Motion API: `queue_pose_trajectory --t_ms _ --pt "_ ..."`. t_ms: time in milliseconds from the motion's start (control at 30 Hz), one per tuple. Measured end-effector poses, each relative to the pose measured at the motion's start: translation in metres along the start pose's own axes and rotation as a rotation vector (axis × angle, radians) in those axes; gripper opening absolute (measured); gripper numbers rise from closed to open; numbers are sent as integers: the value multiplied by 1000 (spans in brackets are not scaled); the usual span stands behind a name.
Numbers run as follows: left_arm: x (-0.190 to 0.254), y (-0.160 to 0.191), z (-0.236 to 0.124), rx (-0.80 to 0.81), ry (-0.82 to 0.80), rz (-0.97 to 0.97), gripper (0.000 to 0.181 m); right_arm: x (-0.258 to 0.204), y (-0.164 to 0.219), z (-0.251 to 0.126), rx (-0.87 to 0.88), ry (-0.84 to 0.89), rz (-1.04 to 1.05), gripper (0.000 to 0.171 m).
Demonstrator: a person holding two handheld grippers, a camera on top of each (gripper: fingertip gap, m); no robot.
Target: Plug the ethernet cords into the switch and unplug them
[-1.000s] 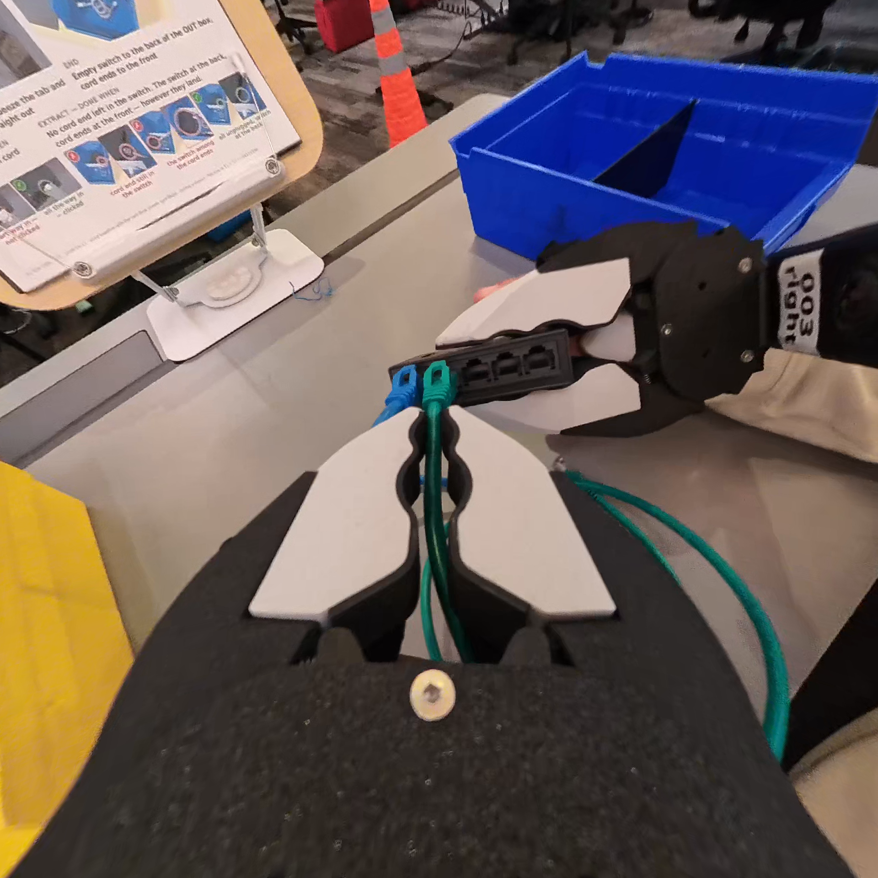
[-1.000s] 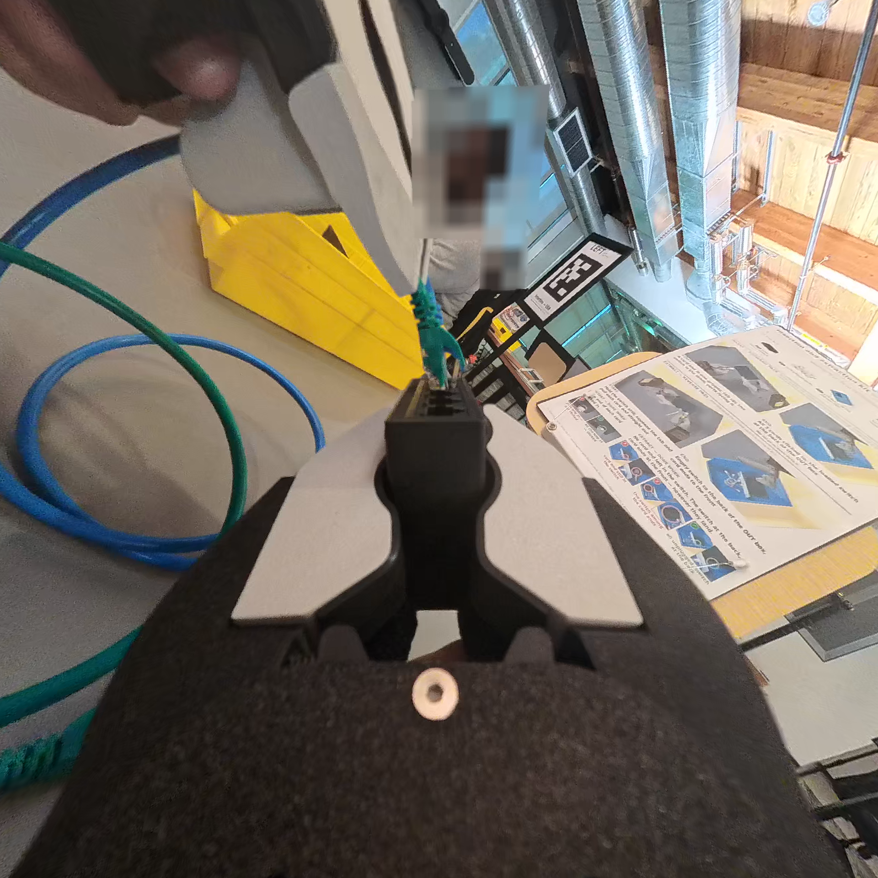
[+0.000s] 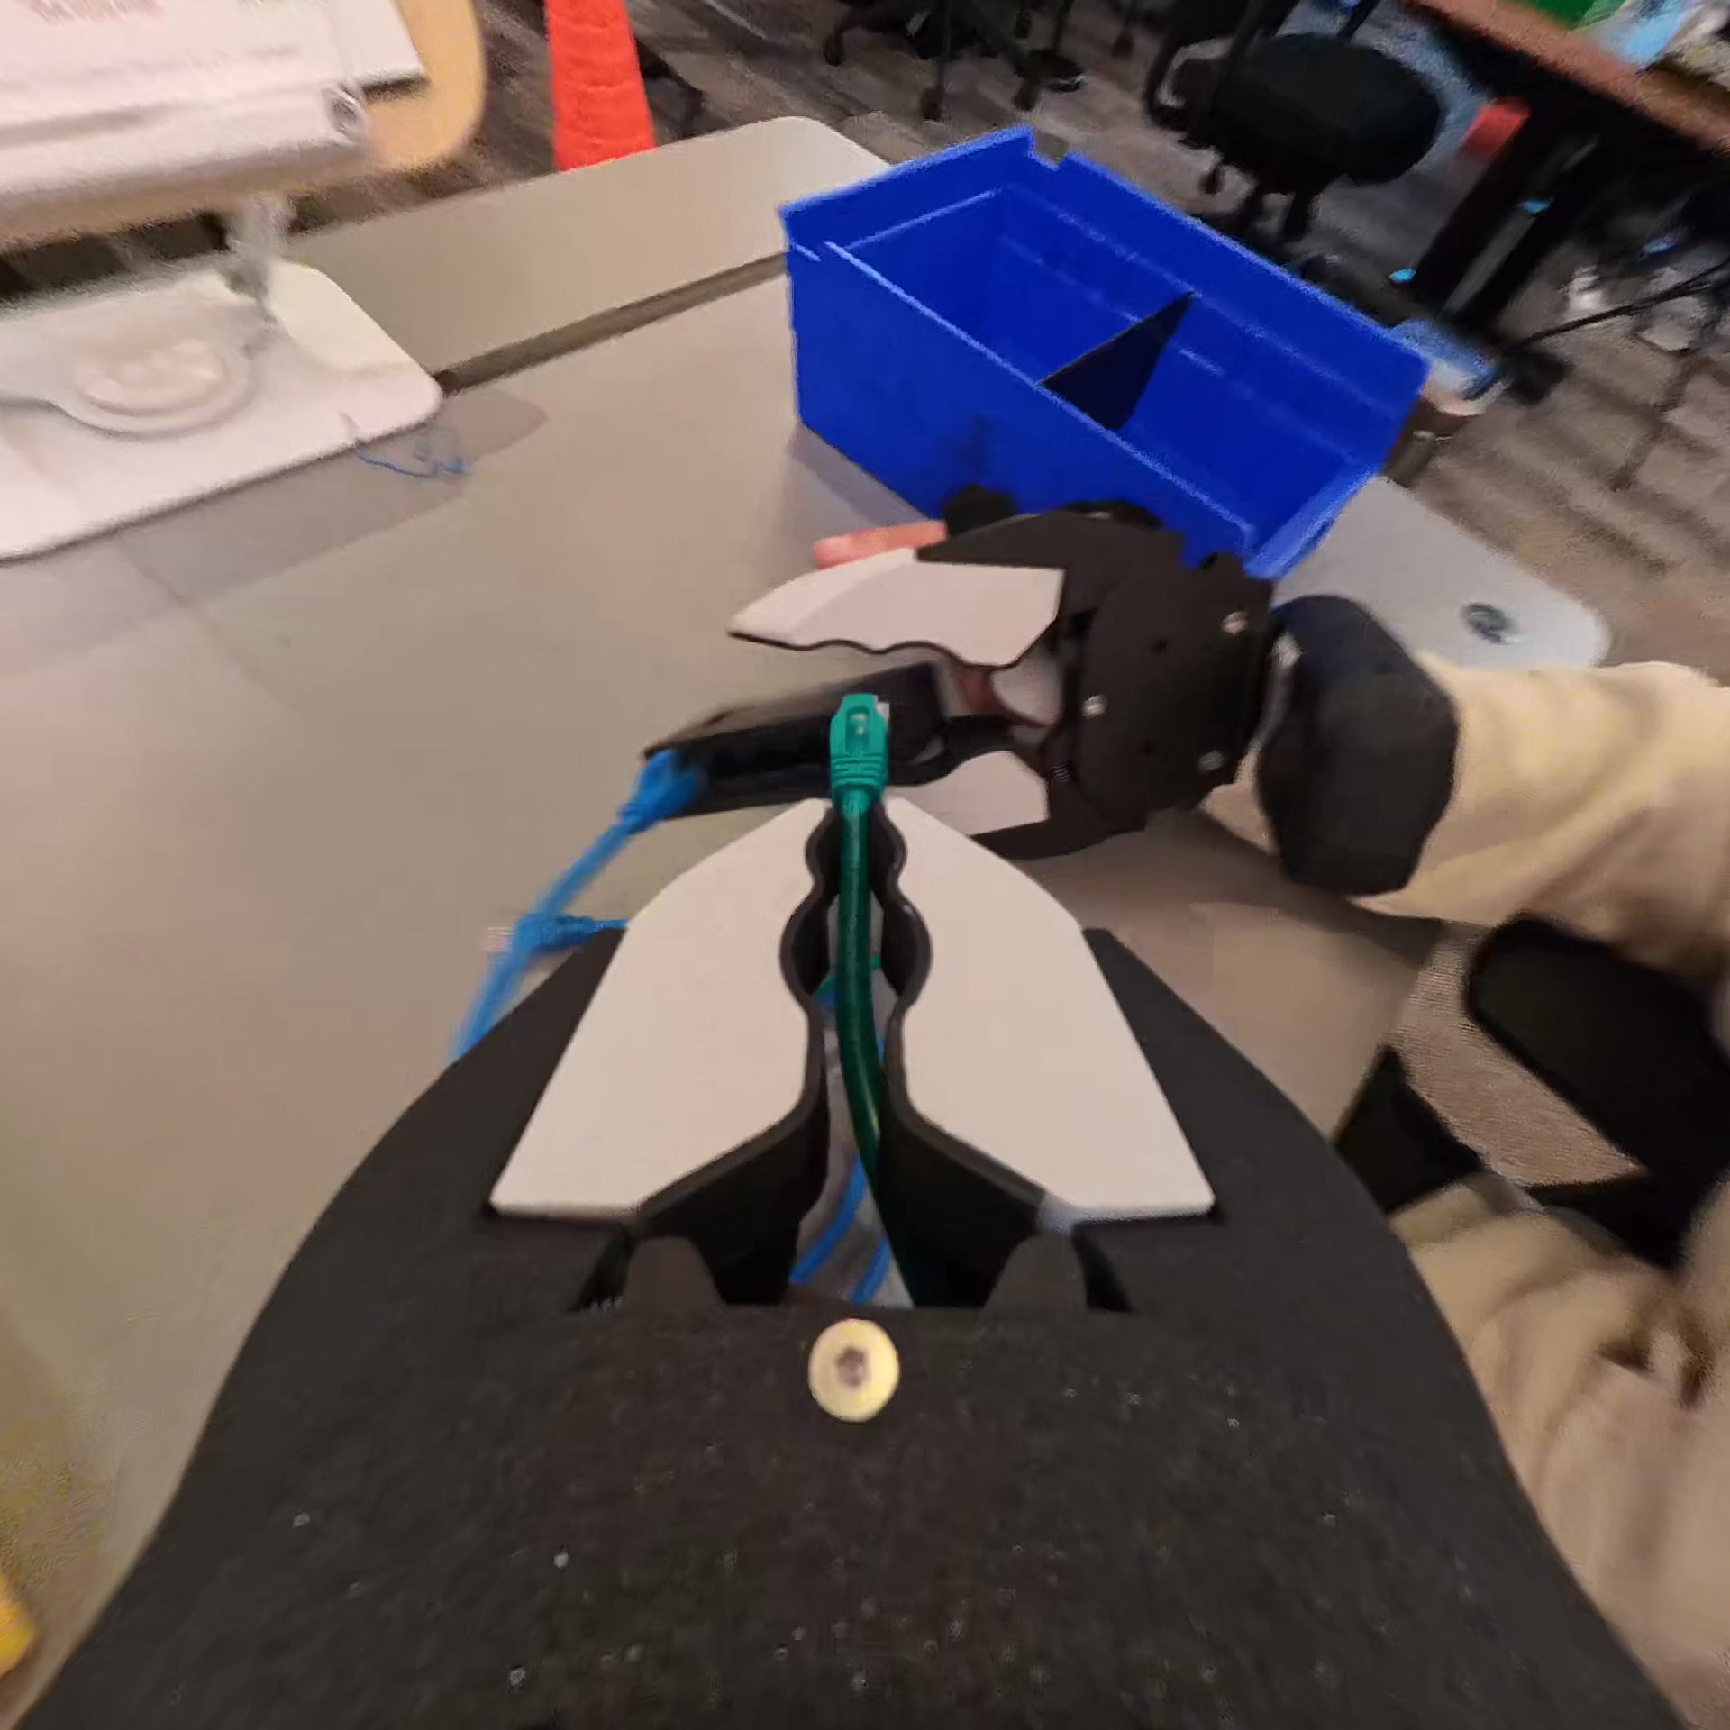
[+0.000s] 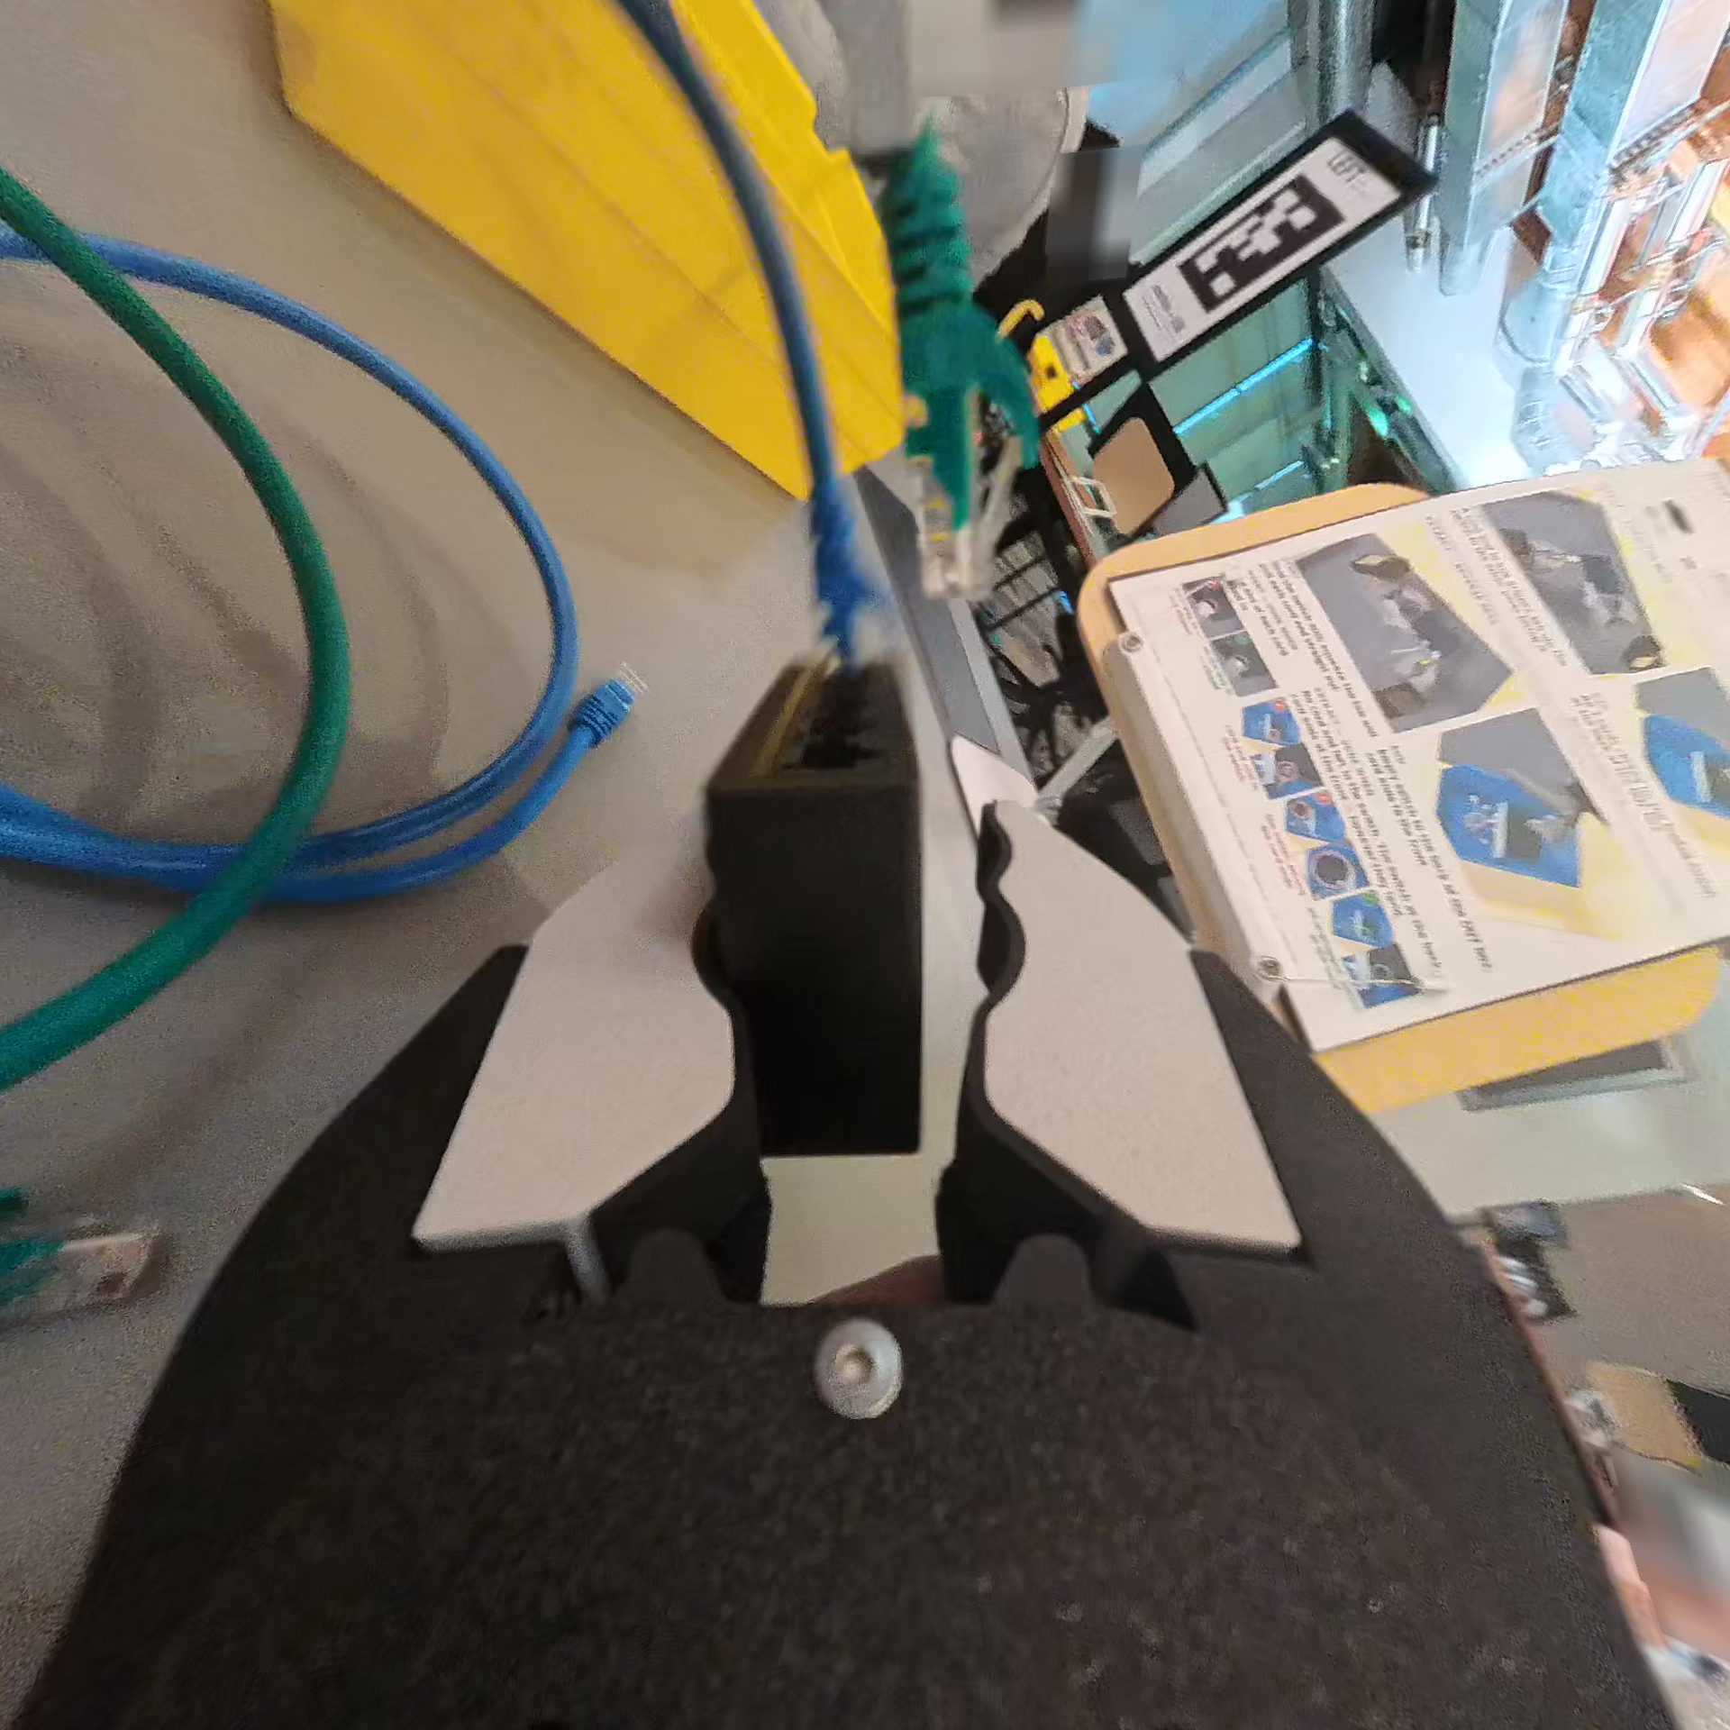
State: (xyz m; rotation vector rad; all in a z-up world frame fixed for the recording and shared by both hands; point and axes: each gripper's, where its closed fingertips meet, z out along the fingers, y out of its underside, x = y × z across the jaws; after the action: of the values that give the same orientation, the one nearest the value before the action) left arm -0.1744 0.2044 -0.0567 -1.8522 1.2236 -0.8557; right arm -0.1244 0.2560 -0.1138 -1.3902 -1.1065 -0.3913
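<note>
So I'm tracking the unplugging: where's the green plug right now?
The green plug is out of the switch, held in the air by the left gripper just in front of the ports, beside the blue plug still seated.

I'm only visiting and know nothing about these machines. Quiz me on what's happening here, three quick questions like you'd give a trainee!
1. True or false: the plug of the green ethernet cord is seated in the small black network switch.
2. Which cord is plugged into the switch? A) the blue ethernet cord B) the green one C) neither
3. Fill in: the left tongs are shut on the ____ cord.

Key: 1 false, the plug hangs clear of the ports; 2 A; 3 green.
</note>
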Motion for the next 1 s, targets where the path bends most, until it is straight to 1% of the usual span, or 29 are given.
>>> queue_pose_trajectory --t_ms 33,67,100,133,200,267,333,400,433,467,500,533,600,633,700,733,767,833,900,967,1000 --pt "4 2 2 -13 28 -18 5 -3 -1 2 -2 9 -15 52" --pt "4 5 5 -23 19 -4 5 -8 -5 2 3 1 -12 43" --pt "3 8 9 -28 -3 18 5 -10 -13 0 45 5 -10 17" --pt "2 10 10 -34 -13 31 5 -2 -20 -5 90 62 -3 0" --pt "0 10 8 -35 -38 57 5 3 -12 -5 51 43 20 0" --pt "-15 8 2 -28 -119 116 5 8 -1 -7 44 32 7 0" --pt "-24 8 -2 -20 -134 159 5 1 6 -8 35 -64 61 0" --pt "-38 20 1 -44 -163 159 5 -6 10 -8 31 -169 190 0" --pt "-46 30 4 -61 -173 161 5 -9 10 -9 13 -231 254 1" --pt "-54 42 7 -84 -178 159 5 -17 6 -13 2 -326 307 13" --pt "-63 56 9 -115 -194 156 5 -20 2 -16 -20 -386 366 29" --pt "-72 71 11 -155 -214 156 5 -17 0 -17 -53 -386 424 39" --pt "-83 97 12 -220 -228 163 5 -20 -11 -25 -92 -392 490 43" --pt "-88 106 12 -236 -237 157 5 -26 -12 -27 -139 -384 471 45" --pt "-91 118 13 -241 -230 132 6 -39 0 -25 -288 -307 289 54" --pt "-91 120 14 -233 -222 116 6 -43 8 -21 -356 -258 193 61" --pt "-90 117 14 -211 -208 100 6 -45 14 -16 -400 -221 127 62" --pt "-83 109 15 -164 -148 77 7 -42 19 -5 -456 -180 83 62" --pt "-81 107 16 -143 -110 78 13 -42 26 5 -525 -207 62 64" --pt "-79 111 19 -143 -67 93 19 -46 43 16 -645 -268 5 64" --pt "-78 113 20 -149 -53 96 28 -45 53 20 -709 -279 -51 59"
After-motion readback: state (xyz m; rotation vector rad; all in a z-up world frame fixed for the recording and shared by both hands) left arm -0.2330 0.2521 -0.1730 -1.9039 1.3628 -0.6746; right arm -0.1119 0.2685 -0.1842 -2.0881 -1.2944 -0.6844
